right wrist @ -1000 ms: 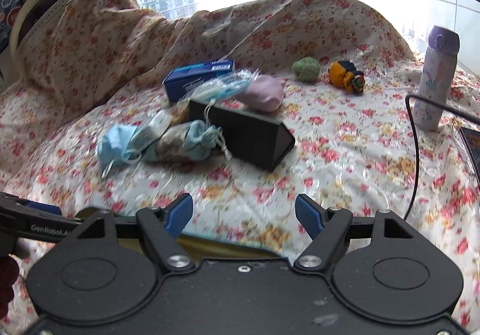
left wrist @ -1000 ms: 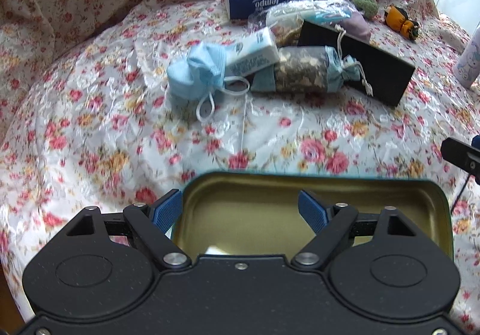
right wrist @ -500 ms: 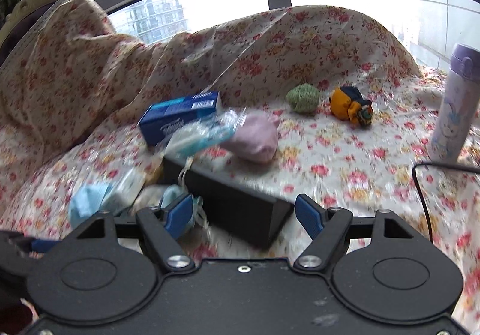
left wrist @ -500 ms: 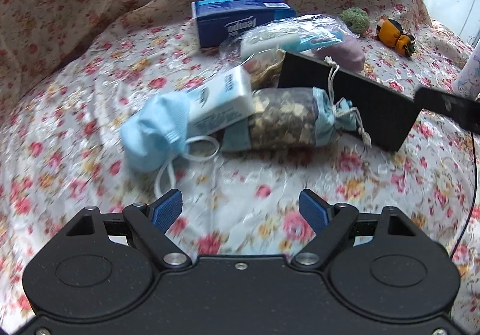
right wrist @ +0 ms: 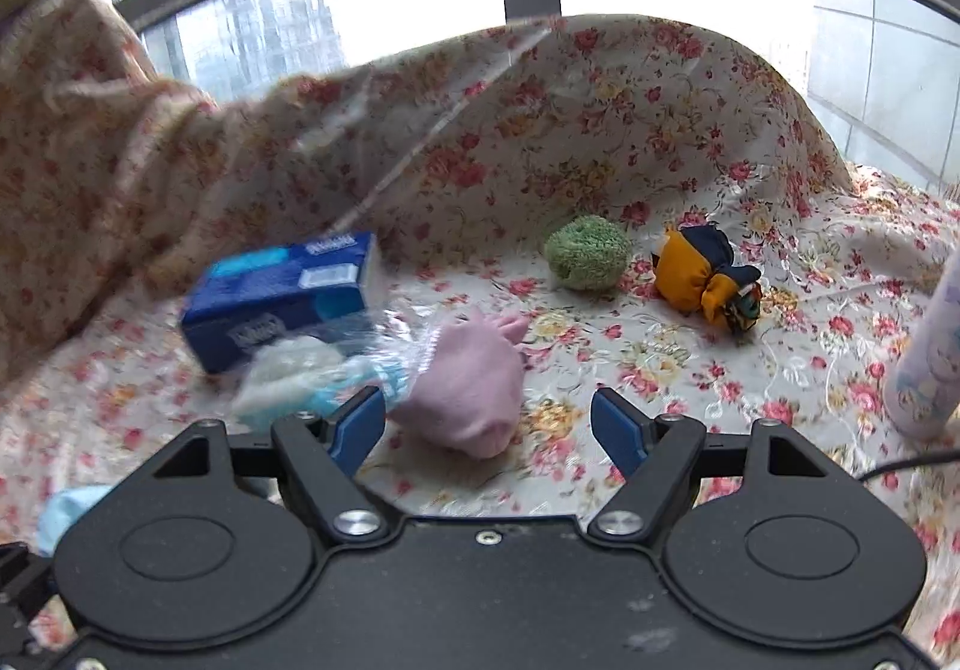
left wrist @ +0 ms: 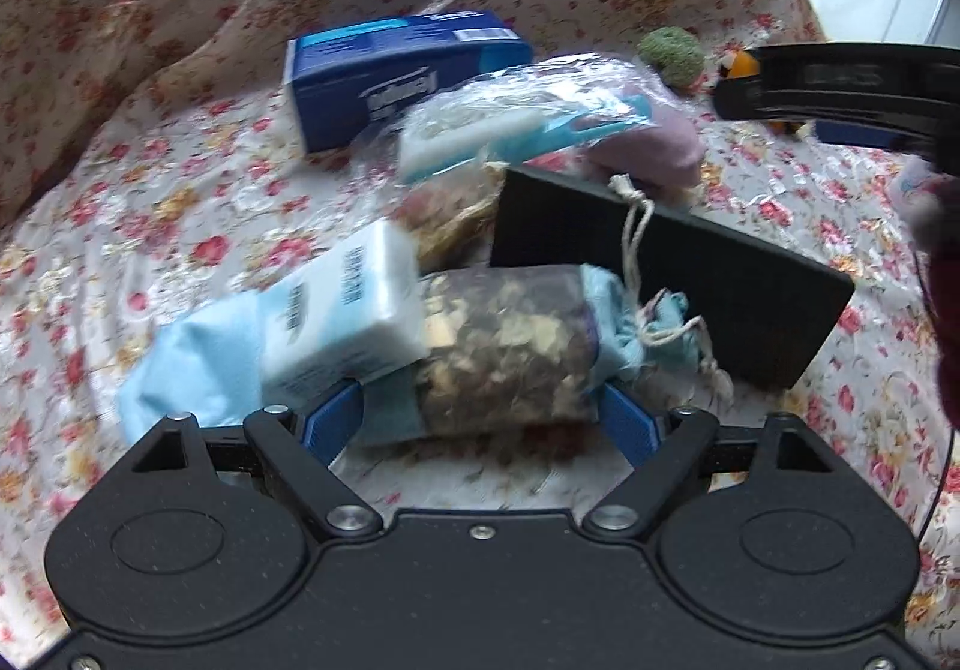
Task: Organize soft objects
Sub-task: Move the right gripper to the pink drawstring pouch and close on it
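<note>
A floral-printed bed cover (left wrist: 180, 202) carries all items. A flat black rectangular case (left wrist: 690, 274) lies right of centre. A dark blue cardboard tissue box (left wrist: 384, 76) sits behind it, near a clear plastic bag of white and blue items (left wrist: 510, 130). A light blue drawstring pouch with a clear window showing dried filling (left wrist: 516, 352) lies against the case, touching a white tissue packet (left wrist: 354, 316) and a light blue face mask (left wrist: 198, 364). A pink sock (right wrist: 468, 388), green knitted ball (right wrist: 588, 253) and orange and navy fabric toy (right wrist: 708, 280) lie further back.

The left gripper (left wrist: 483, 421) stands released, fingers either side of the pouch, not pressing. The right gripper (right wrist: 489, 427) is released, just before the sock.
</note>
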`<state>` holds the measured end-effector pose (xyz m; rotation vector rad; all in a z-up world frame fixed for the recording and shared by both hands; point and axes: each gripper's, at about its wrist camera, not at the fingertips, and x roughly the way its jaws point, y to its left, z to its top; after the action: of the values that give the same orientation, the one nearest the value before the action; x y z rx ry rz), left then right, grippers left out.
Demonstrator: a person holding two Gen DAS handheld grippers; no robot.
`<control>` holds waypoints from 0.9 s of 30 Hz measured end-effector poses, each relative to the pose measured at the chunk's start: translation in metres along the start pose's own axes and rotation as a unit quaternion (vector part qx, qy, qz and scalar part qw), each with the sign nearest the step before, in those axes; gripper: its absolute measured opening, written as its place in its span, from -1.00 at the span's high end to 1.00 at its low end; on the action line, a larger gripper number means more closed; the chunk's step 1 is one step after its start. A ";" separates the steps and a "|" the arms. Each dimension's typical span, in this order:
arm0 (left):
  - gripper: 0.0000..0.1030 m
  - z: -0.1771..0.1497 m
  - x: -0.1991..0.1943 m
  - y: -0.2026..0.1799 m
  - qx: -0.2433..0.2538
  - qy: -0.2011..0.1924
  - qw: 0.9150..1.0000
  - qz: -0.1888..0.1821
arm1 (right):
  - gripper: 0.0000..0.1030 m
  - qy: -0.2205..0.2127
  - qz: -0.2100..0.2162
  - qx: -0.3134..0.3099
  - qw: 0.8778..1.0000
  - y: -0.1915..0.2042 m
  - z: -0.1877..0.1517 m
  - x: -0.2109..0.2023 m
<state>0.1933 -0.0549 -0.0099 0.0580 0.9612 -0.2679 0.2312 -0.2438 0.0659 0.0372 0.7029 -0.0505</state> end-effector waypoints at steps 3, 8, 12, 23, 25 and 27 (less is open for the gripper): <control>-0.71 -0.004 0.005 0.000 0.007 -0.003 1.000 -0.005 | -0.45 0.041 -0.028 -0.026 0.998 0.005 0.008 0.025; -0.74 -0.008 0.007 0.002 0.016 -0.011 1.000 -0.010 | -0.45 0.103 -0.036 -0.019 0.994 0.004 0.019 0.065; -0.74 -0.010 0.006 0.005 0.014 -0.006 1.000 -0.016 | -0.46 0.106 -0.010 0.001 0.994 0.007 0.024 0.077; -0.74 -0.012 0.007 0.007 0.011 -0.001 1.000 -0.022 | -0.64 0.138 0.018 -0.007 0.990 0.025 0.042 0.114; -0.75 -0.012 0.008 0.006 0.011 0.000 1.000 -0.022 | -0.64 0.142 0.024 -0.004 0.990 0.025 0.043 0.119; -0.76 -0.012 0.009 0.005 0.013 0.000 1.000 -0.020 | -0.60 0.148 0.028 -0.002 0.989 0.024 0.044 0.124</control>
<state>0.1897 -0.0494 -0.0244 0.0618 0.9603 -0.3173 0.3552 -0.2265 0.0201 0.0614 0.9993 0.0114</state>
